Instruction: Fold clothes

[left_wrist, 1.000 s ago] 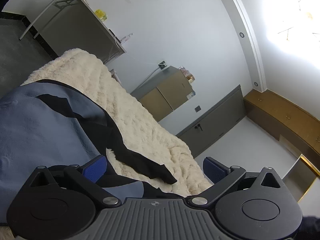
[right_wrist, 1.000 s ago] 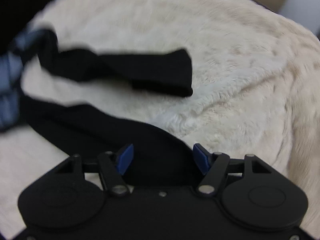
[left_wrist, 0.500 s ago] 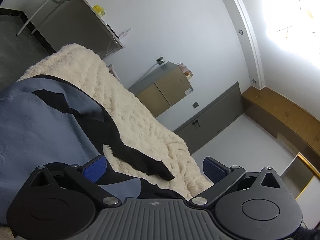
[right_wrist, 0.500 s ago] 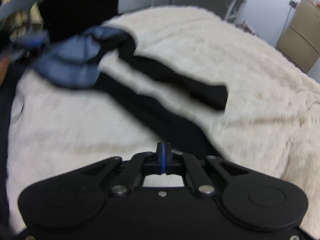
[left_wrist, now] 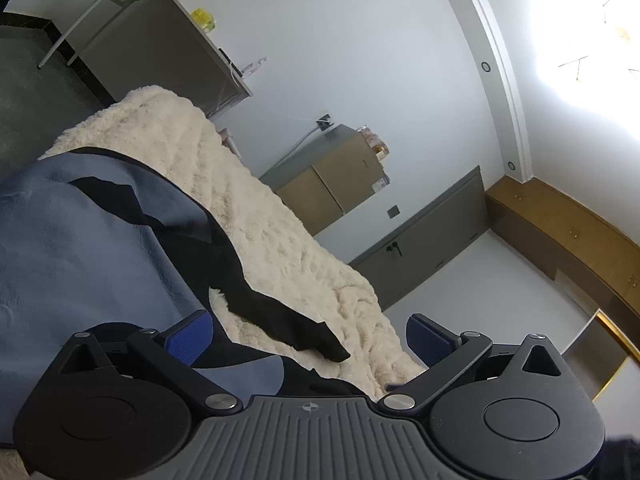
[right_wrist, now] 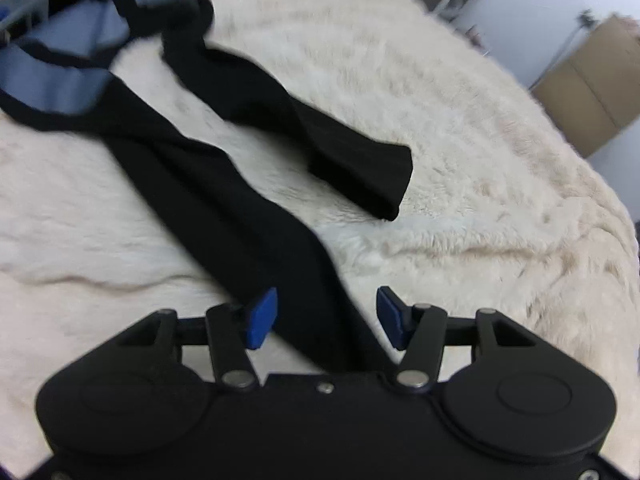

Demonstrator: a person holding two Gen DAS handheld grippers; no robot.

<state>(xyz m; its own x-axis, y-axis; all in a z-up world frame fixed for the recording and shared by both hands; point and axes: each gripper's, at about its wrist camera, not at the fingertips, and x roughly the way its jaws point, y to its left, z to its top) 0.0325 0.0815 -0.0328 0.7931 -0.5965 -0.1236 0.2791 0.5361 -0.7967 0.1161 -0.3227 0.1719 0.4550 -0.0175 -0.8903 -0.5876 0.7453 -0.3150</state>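
Observation:
A blue and black garment (left_wrist: 80, 248) lies on a cream fluffy blanket (left_wrist: 280, 248). Its black sleeve (left_wrist: 288, 324) stretches out toward the blanket's edge. My left gripper (left_wrist: 308, 340) is open, just above the garment's near blue and black part. In the right wrist view the garment's blue body (right_wrist: 68, 64) is at the upper left, one black sleeve (right_wrist: 320, 144) lies loose on the blanket (right_wrist: 480, 160), and a second black strip (right_wrist: 240, 224) runs down between the fingers. My right gripper (right_wrist: 326, 316) is open around that strip.
A grey metal table (left_wrist: 160, 28) stands against the white wall beyond the blanket's far end. A brown and grey cabinet (left_wrist: 332, 184) and grey low doors (left_wrist: 424, 240) stand behind the blanket. A wooden unit (left_wrist: 568, 240) runs along the right.
My right gripper was shut half a second ago and is open now, with the black strip lying between its fingers. The left gripper has barely moved.

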